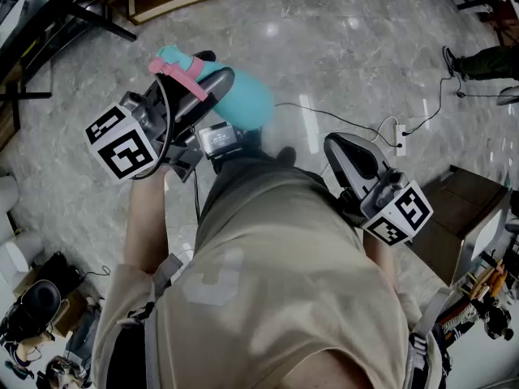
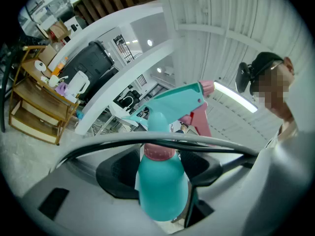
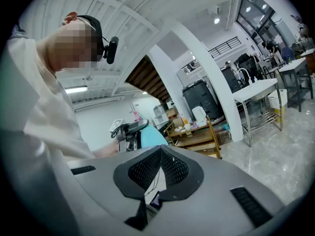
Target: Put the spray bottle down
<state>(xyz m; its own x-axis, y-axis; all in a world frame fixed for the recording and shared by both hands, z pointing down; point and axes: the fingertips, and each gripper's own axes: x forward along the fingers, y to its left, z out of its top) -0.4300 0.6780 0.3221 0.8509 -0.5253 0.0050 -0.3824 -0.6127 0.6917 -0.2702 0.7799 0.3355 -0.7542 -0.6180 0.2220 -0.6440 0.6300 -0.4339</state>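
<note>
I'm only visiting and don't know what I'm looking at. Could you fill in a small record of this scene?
who: a person with a gripper in each hand
left gripper: closed on a teal spray bottle with a pink trigger
right gripper: jaws together, nothing between them
underneath: grey marble floor
bottle status: held in the air, not yet put down

Under me runs a glossy grey marble floor (image 1: 340, 47) with a white power strip (image 1: 396, 133) and its cable lying on it, and a brown box (image 1: 454, 213) off to my right. Around me stand a wooden shelf rack (image 2: 34, 109), a white column (image 3: 221, 102) and a steel table (image 3: 258, 90). Overhead is a ribbed white ceiling (image 2: 236, 28) with a strip light (image 2: 235, 98).
</note>
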